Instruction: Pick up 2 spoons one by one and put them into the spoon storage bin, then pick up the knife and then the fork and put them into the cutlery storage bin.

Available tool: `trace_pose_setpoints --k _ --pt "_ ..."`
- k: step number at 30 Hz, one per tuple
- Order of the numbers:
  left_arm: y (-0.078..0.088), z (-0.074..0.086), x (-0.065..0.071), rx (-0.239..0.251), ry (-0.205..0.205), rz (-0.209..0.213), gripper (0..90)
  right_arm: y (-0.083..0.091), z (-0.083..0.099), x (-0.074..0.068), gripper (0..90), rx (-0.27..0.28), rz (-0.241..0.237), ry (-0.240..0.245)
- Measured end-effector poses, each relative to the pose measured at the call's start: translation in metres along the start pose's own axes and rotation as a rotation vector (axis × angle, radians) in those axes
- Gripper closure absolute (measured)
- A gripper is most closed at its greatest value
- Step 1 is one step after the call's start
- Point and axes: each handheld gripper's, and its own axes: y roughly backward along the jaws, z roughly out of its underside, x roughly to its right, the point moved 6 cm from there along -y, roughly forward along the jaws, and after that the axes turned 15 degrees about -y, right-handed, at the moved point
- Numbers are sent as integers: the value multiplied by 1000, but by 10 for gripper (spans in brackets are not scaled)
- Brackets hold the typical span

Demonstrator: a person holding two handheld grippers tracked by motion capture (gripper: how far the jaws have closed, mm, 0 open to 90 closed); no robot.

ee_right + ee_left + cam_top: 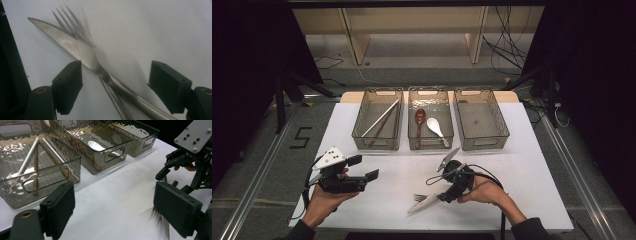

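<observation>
Table: white top (532, 170) across the middle and lower part of the high view, dark floor around it.
Bins: three clear grey bins in a row in the upper middle of the high view, close beside one another.
Left bin (378, 120): holds a white stick and a brown stick (380, 119), lying slantwise; the left gripper view shows them through the bin wall at upper left.
Middle bin (430, 119): holds a brown spoon (420, 120) and a white spoon (435, 127), side by side.
Right bin (481, 120): I cannot make out anything lying in it.
Left gripper (362, 169): lower left of the high view, held in the left hand (324, 202), jaws wide apart with nothing between them, pointing toward the middle of the frame.
Right gripper (443, 198): lower middle of the high view, held in the right hand (484, 190), tipped down at the cutlery; jaws apart, one on either side of the handles, not touching them in the right gripper view.
Knife (75, 46): on the table at lower middle of the high view, toothed blade running to the upper left of the right gripper view.
Fork (75, 25): just beside the knife, its handle crossing under the knife's handle, tines at upper left.
</observation>
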Motion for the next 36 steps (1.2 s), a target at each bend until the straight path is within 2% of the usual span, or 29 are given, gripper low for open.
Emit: trace_pose_setpoints --k 12,29,36 --pt "0 -1 0 4 7 0 170 -5 4 1 279 -36 18 15" --pt "0 -1 3 1 -13 11 170 -13 10 -1 325 -97 42 57" --pt "-2 -1 3 -5 -13 12 170 -14 9 2 385 -84 48 76"
